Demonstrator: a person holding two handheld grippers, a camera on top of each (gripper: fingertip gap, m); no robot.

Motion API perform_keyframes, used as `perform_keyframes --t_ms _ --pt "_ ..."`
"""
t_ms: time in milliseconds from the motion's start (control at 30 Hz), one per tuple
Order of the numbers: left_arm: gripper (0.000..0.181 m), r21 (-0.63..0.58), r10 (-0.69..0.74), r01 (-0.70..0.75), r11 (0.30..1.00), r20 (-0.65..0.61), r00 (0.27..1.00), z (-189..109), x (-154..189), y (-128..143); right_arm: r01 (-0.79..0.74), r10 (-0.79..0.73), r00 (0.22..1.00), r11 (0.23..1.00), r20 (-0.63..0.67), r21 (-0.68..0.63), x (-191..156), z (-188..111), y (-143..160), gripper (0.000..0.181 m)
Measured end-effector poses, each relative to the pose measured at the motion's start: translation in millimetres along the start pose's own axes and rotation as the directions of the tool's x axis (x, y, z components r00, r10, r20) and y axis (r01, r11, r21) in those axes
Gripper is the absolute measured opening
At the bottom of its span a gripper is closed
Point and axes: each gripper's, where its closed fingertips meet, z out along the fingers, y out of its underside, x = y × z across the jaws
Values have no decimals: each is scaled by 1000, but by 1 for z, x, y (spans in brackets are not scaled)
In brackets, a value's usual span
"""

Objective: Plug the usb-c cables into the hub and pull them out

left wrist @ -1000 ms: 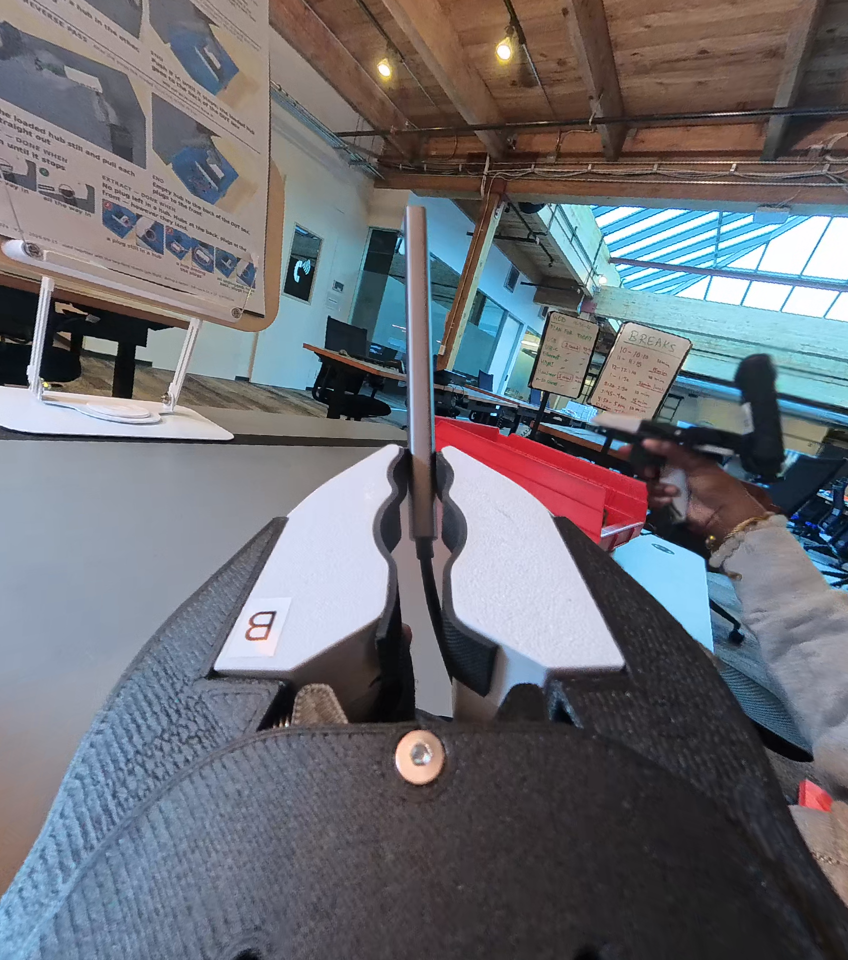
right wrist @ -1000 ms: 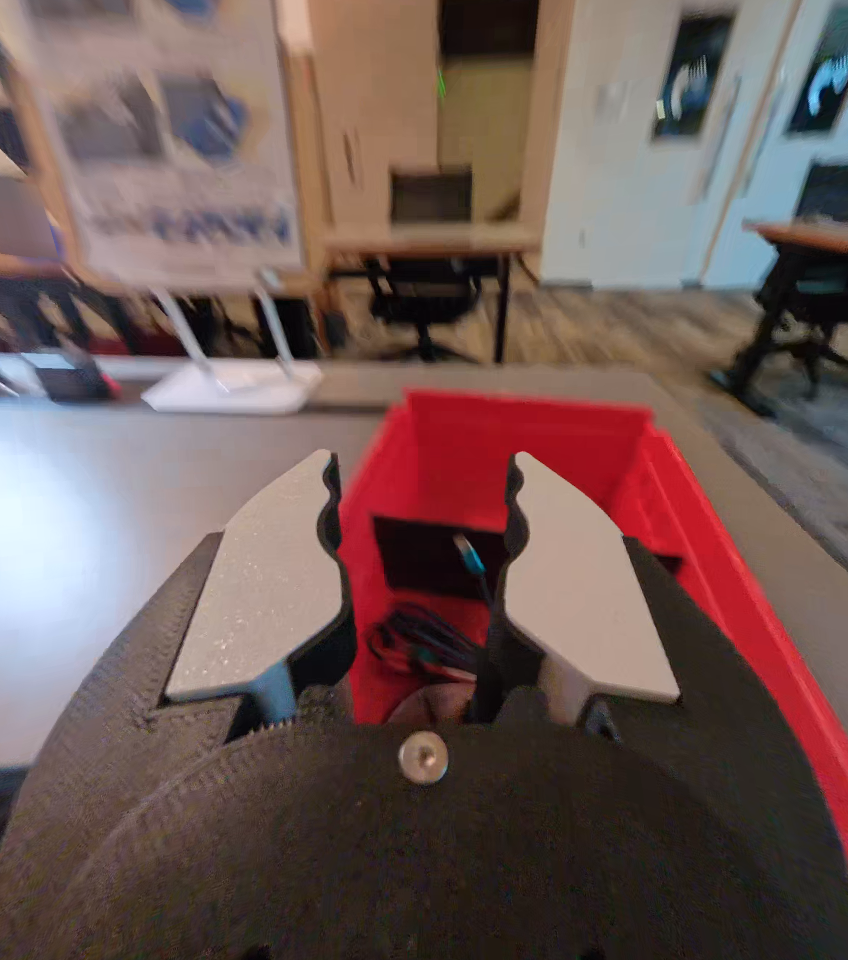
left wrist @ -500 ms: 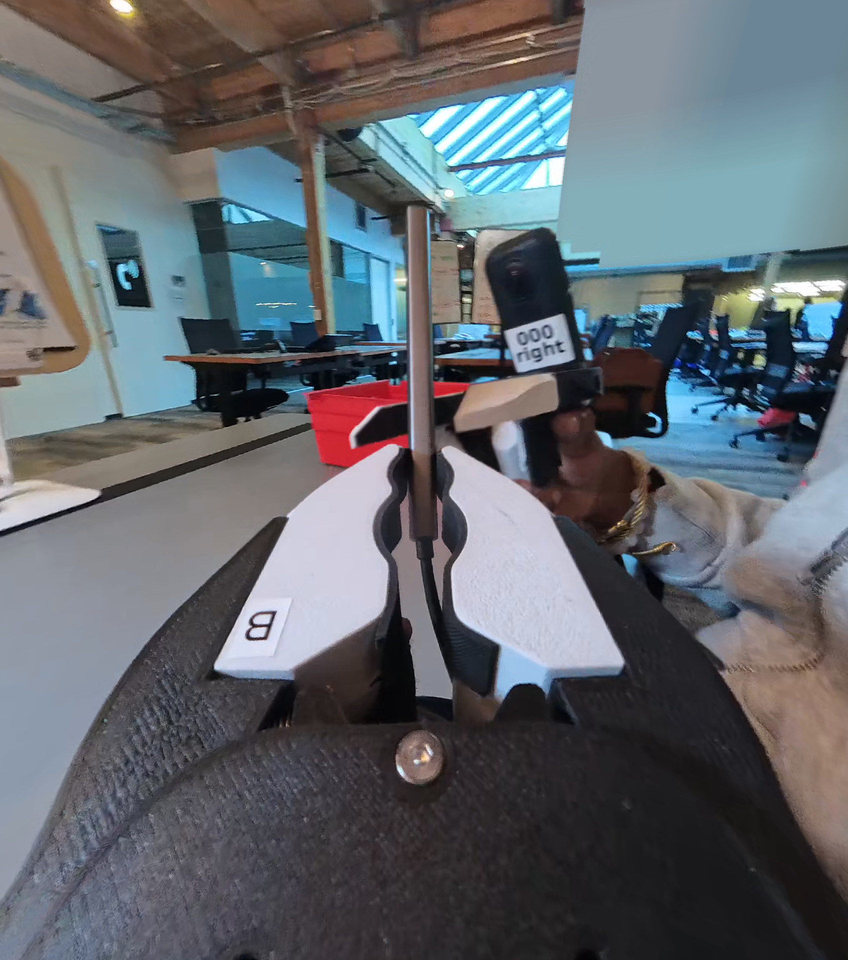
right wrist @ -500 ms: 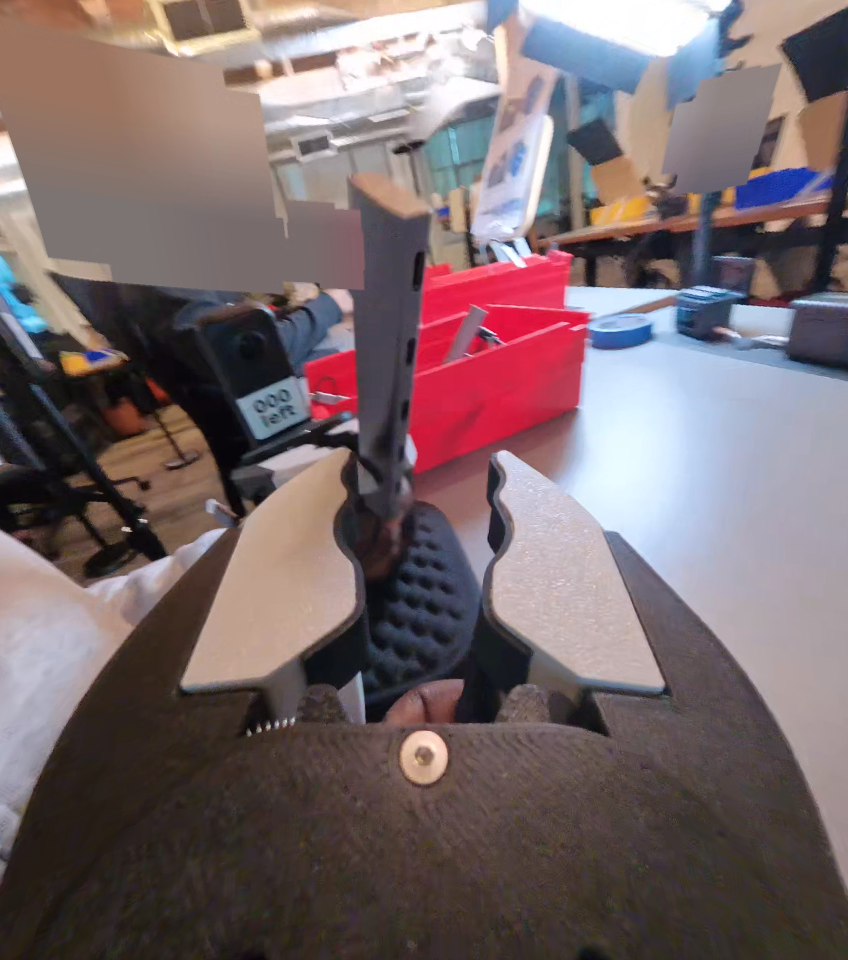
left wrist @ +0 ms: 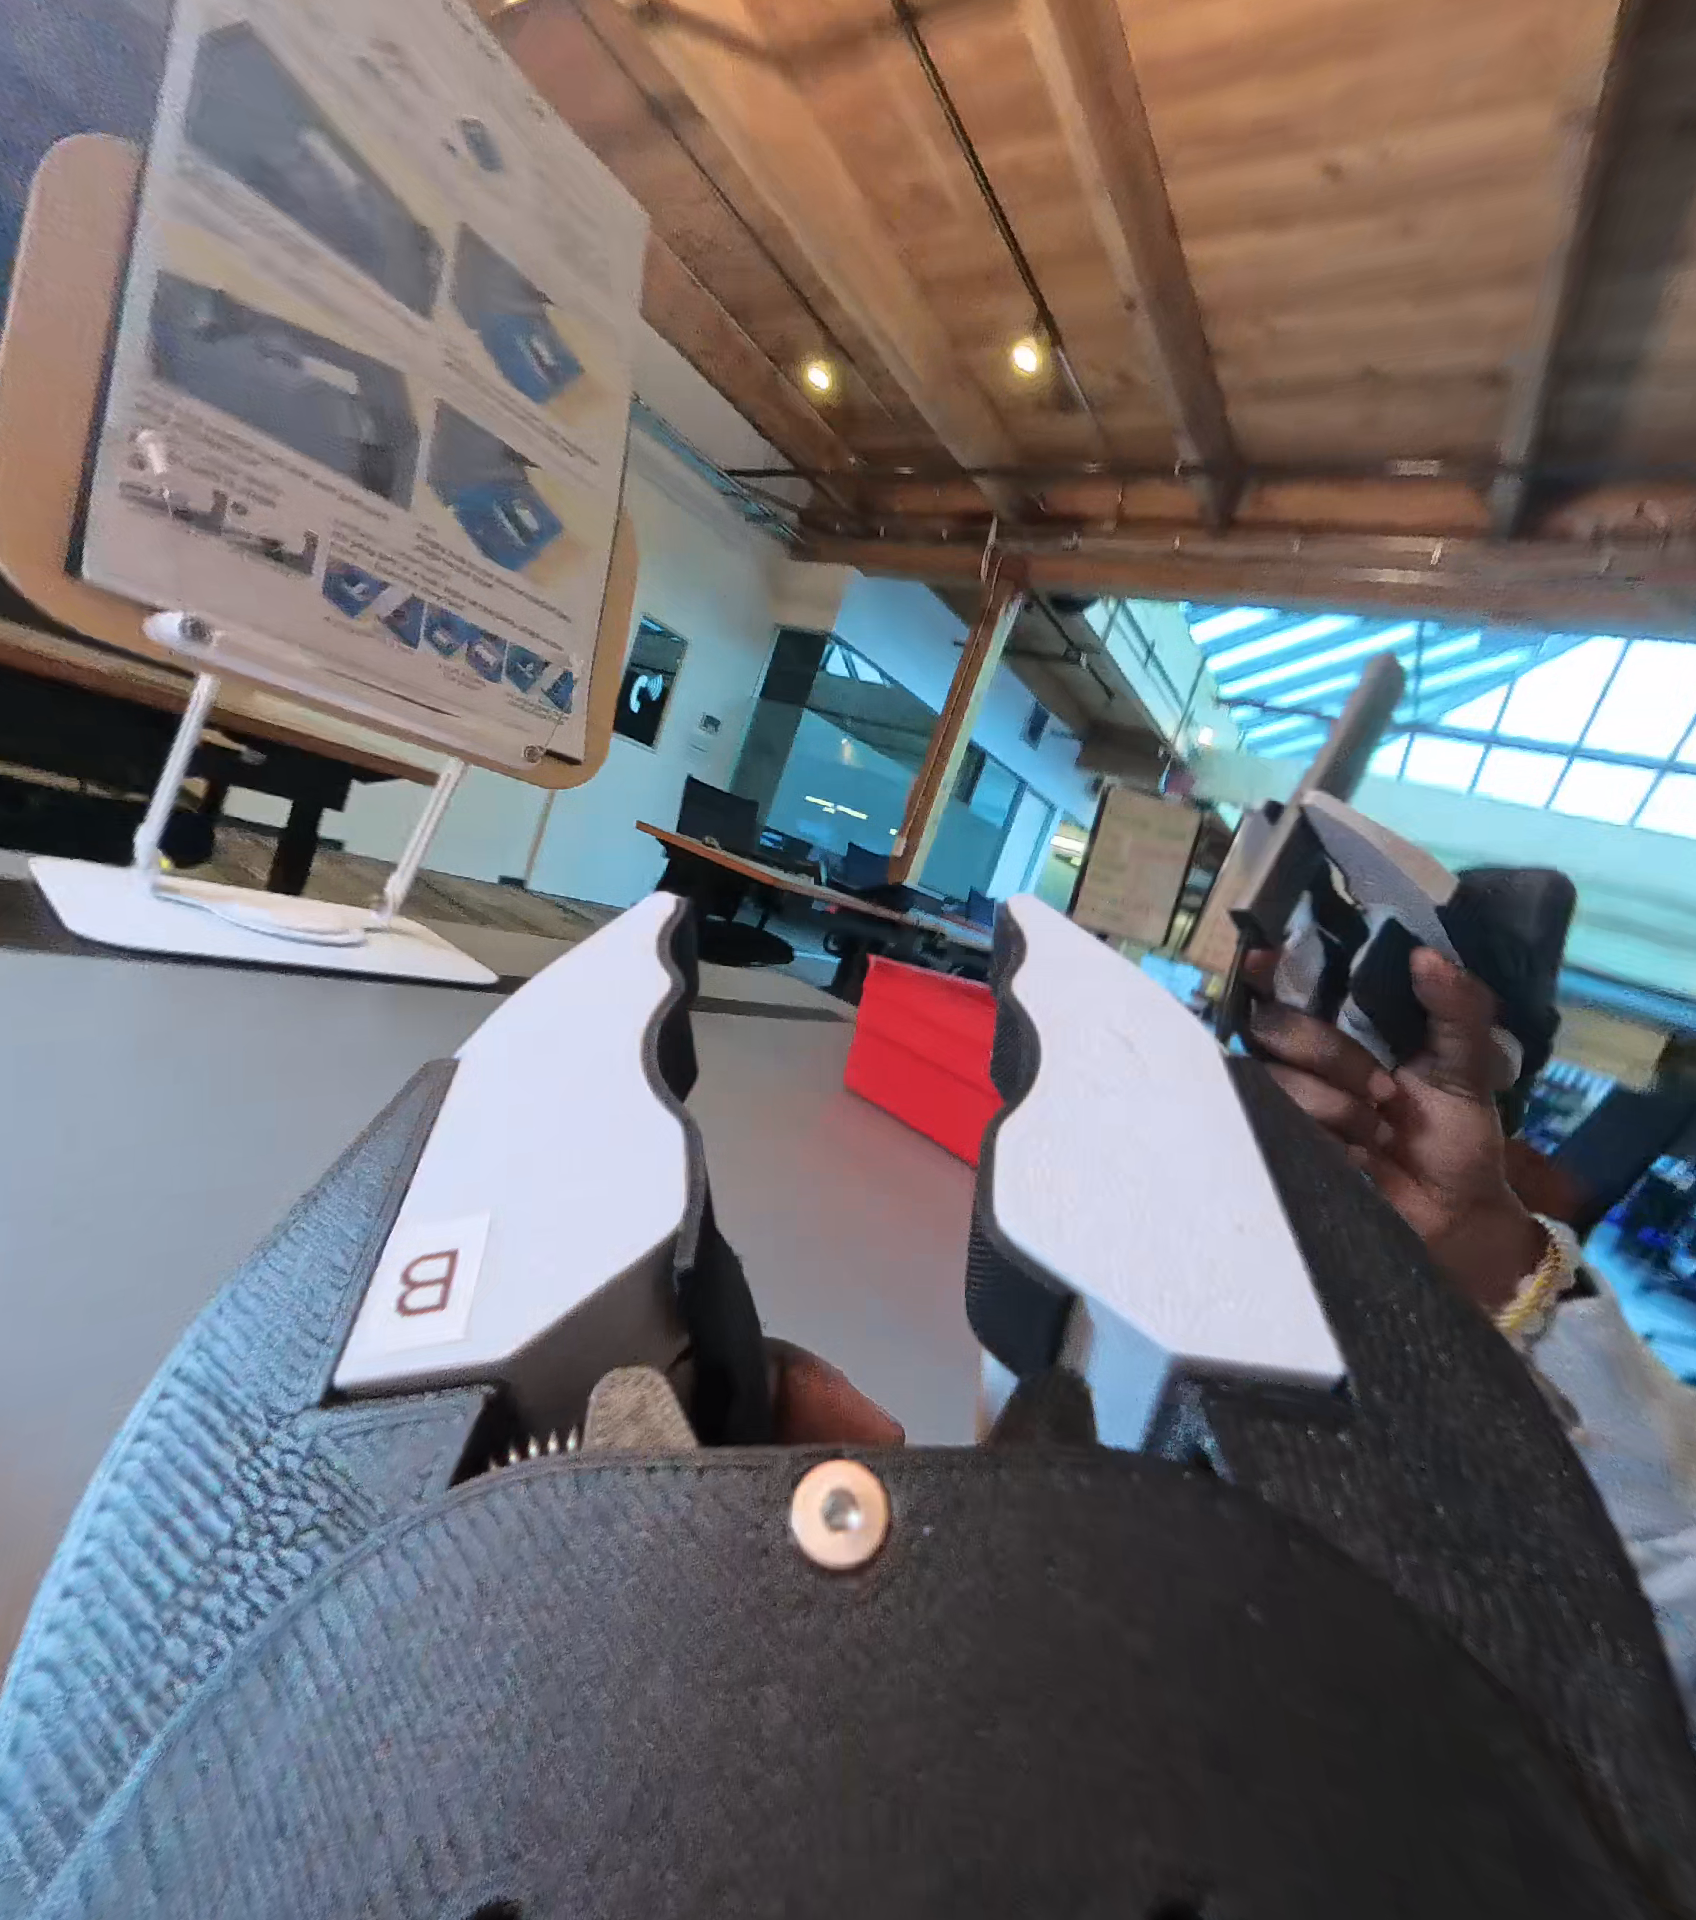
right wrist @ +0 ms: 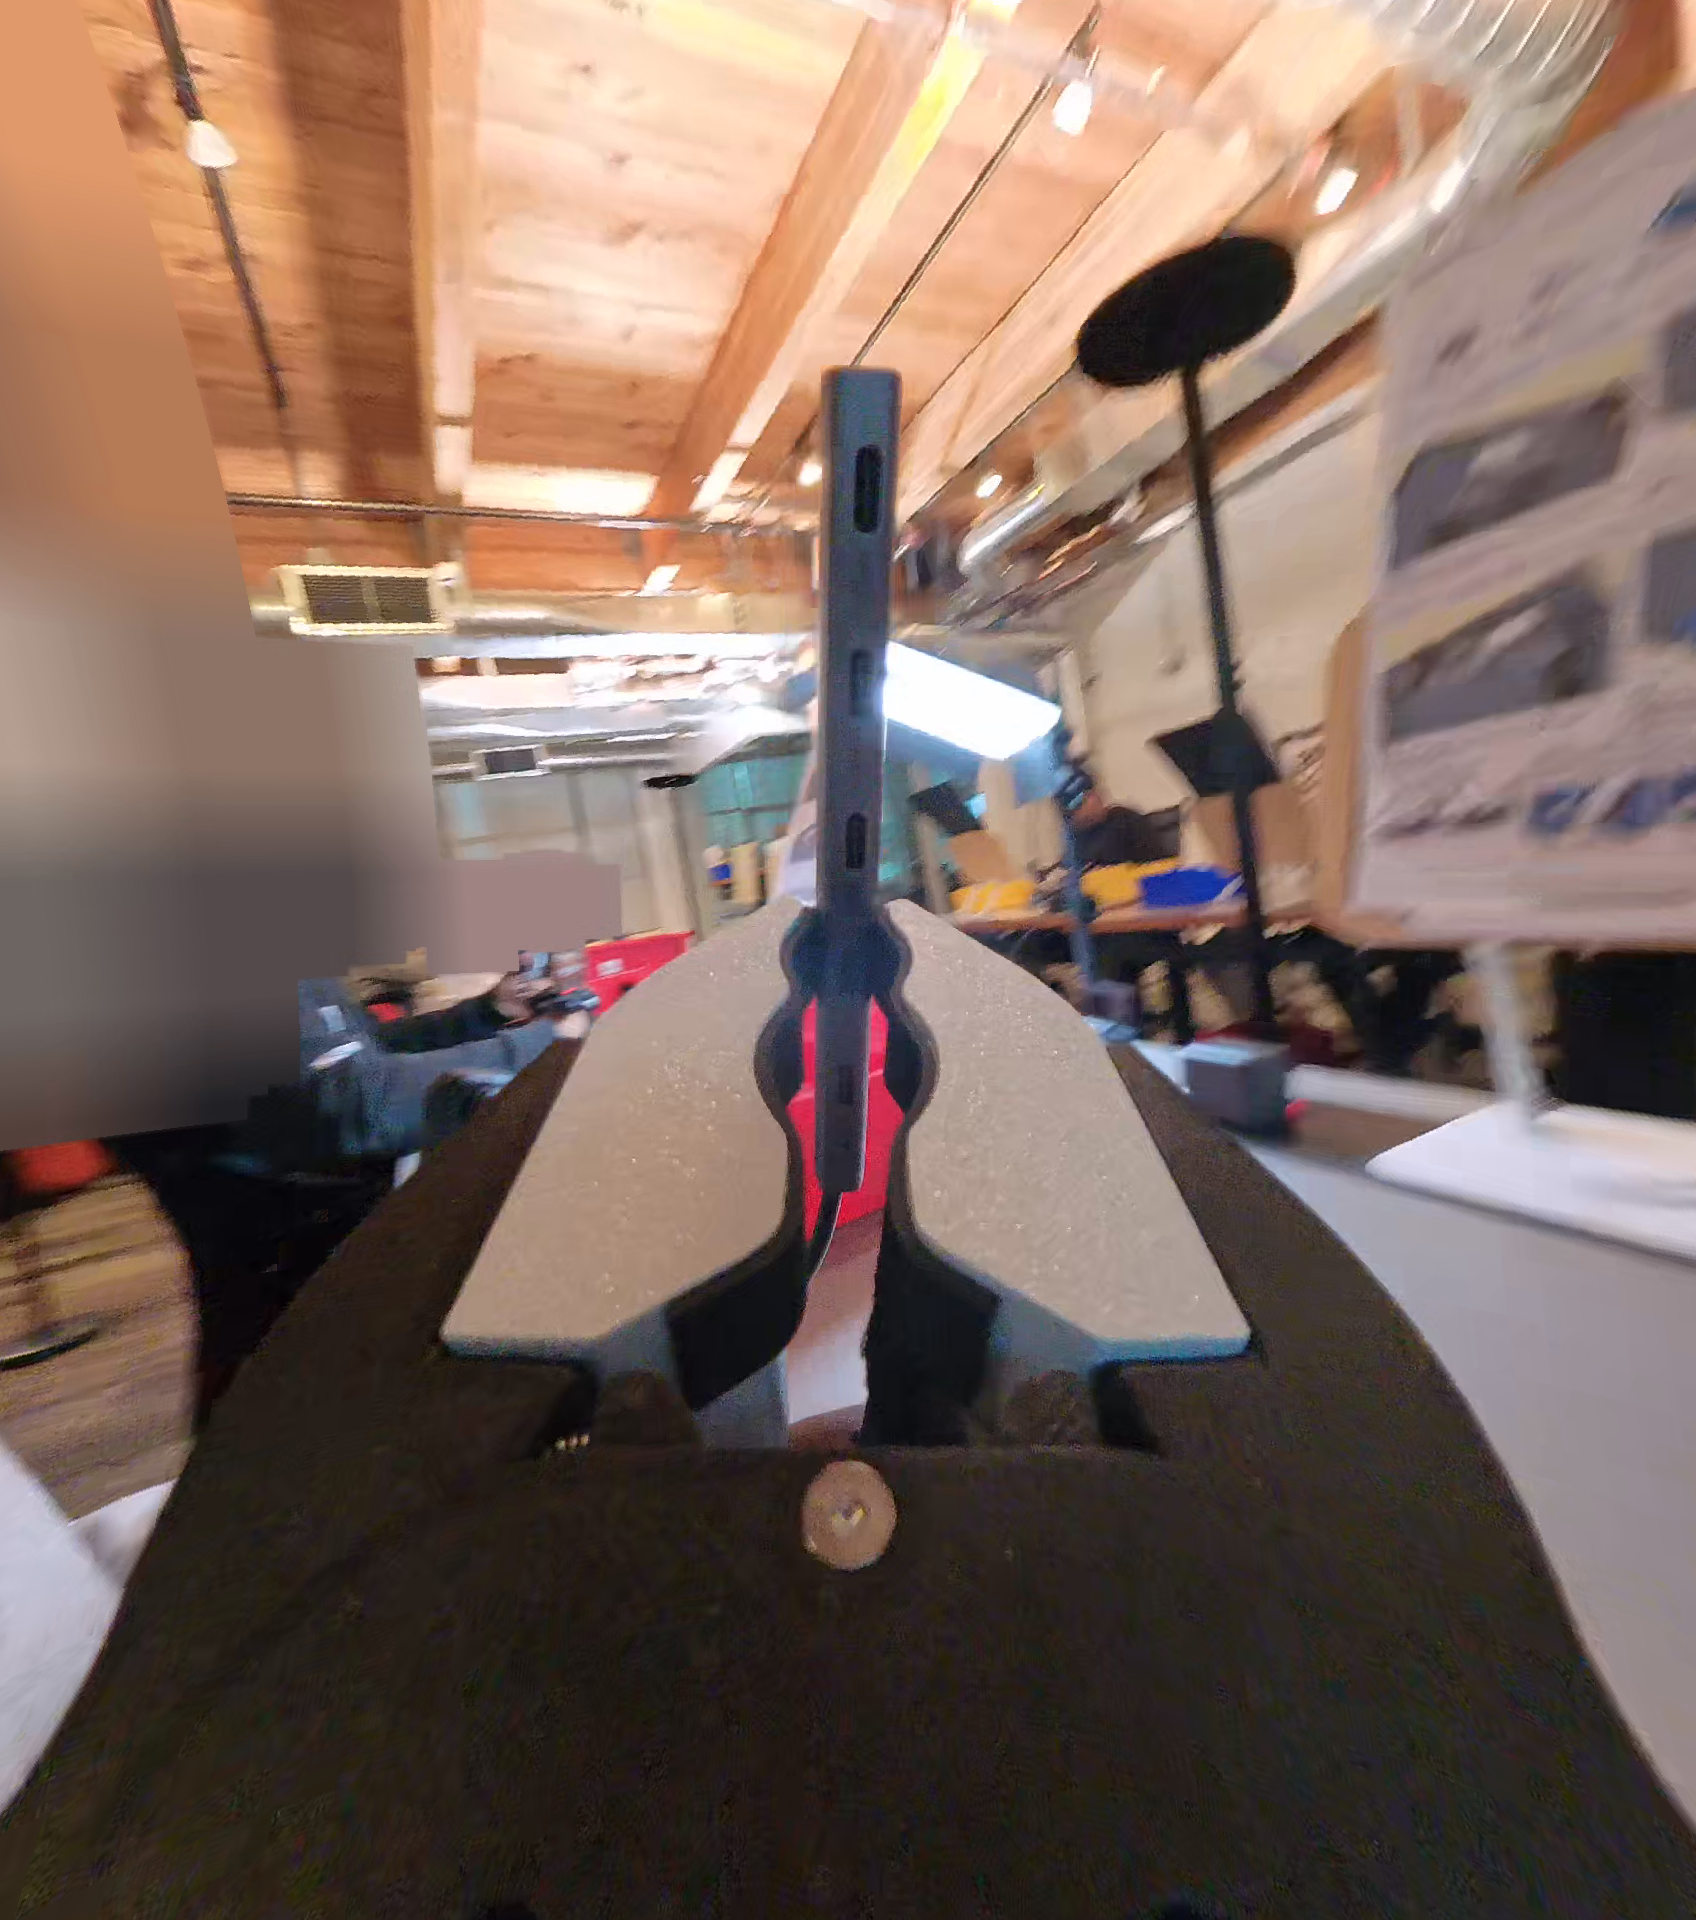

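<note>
Left tool (left wrist: 839, 940) standing wide apart at the fingers, gripping nothing, hovering low over the grey bench (left wrist: 96, 1122). Showing bare bench surface and a red bin (left wrist: 917, 1049) through the gap, the bin sitting farther along the bench toward its far edge. Carrying a small lettered sticker (left wrist: 423, 1283) on the left finger.

Right tool (right wrist: 844, 920) closing tight on the usb-c hub (right wrist: 859, 623), pinching the slim grey bar near its lower end. Holding the hub upright, nearly vertical, most of its length rising above the fingertips toward the wooden ceiling (right wrist: 563, 260). Facing the camera with the hub's narrow edge, several port slots lined up along it, all looking empty. Trailing a dark cable (right wrist: 823, 1221) from the hub's lower end down between the fingers.

Appearing also in the left wrist view, off to the right and well apart from the left tool: the right tool (left wrist: 1343, 862) gripped by a hand (left wrist: 1395, 1101), the hub (left wrist: 1332, 769) sticking up from it at a slant.

Standing near the far edge of the bench: a printed instruction board (left wrist: 356, 343) propped on a white stand (left wrist: 252, 920).

Not possible to tell where the loose usb-c cables are lying.
</note>
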Motion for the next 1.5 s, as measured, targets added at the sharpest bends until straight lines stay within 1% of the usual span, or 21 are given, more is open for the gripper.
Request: perform_keyframes --t_ms 100,167,233,333,367,433,533,633,700,733,800,867,967,1000,1033,1133,1200,1267,1333,1400,1500 --pt "54 20 -83 83 996 13 996 -2 -8 -3 203 -192 972 976 -139 74 18 -25 -60 9" --pt "54 39 -60 59 997 26 998 -3 -9 -5 352 -319 905 933 -280 77 35 -47 -102 9" --pt "57 74 3 -6 997 43 999 -3 -8 -10 485 -436 790 875 -431 5 58 -70 -135 10" --pt "60 83 60 -64 994 51 997 -2 -5 -11 591 -584 520 773 -623 -231 105 -105 -167 9" --pt "60 83 58 -61 995 39 998 -2 -4 -10 591 -628 438 741 -644 -320 122 -114 -171 9" --pt "61 92 45 -46 995 14 999 -2 -1 -11 539 -679 348 709 -646 -455 160 -130 -169 10" --pt "63 94 47 -48 994 14 999 -2 -1 -11 424 -707 318 702 -632 -573 213 -148 -151 10" --pt "65 88 69 -70 994 10 998 -1 1 -10 261 -817 273 572 -509 -778 260 -166 -117 10" --pt "67 79 83 -83 993 4 997 0 2 -9 151 -876 275 447 -397 -881 284 -176 -91 9" --pt "68 75 90 -90 993 1 996 0 3 -8 85 -880 320 396 -351 -914 294 -180 -74 9" --pt "69 69 101 -101 992 -2 995 1 4 -7 -65 -813 497 314 -304 -947 307 -189 -32 13" --pt "70 66 107 -106 992 -5 994 1 5 -6 -195 -706 646 216 -291 -957 310 -200 5 16" --pt "70 66 99 -98 993 -7 995 2 5 -6 -351 -578 741 101 -342 -931 312 -217 40 25" --pt "70 67 95 -95 993 -9 995 2 5 -6 -410 -537 751 75 -383 -909 311 -222 48 36" --pt "70 68 94 -93 993 -11 996 2 5 -6 -452 -514 745 78 -424 -889 311 -222 49 49" --pt "70 62 102 -101 993 -17 995 2 6 -5 -451 -535 701 181 -472 -874 317 -211 34 68" --pt "70 56 112 -111 992 -24 993 3 8 -4 -414 -561 661 282 -499 -866 317 -199 17 76" --pt "70 55 118 -116 992 -24 993 3 9 -4 -333 -578 613 430 -539 -839 311 -179 -5 78" --pt "70 56 115 -114 992 -23 993 3 8 -4 -184 -542 618 604 -569 -775 289 -145 -26 85" --pt "70 57 115 -114 992 -22 993 3 8 -4 3 -490 661 759 -568 -651 252 -108 -46 98" --pt "71 56 124 -122 991 -26 992 4 9 -3 251 -439 731 885 -522 -392 184 -66 -66 118"
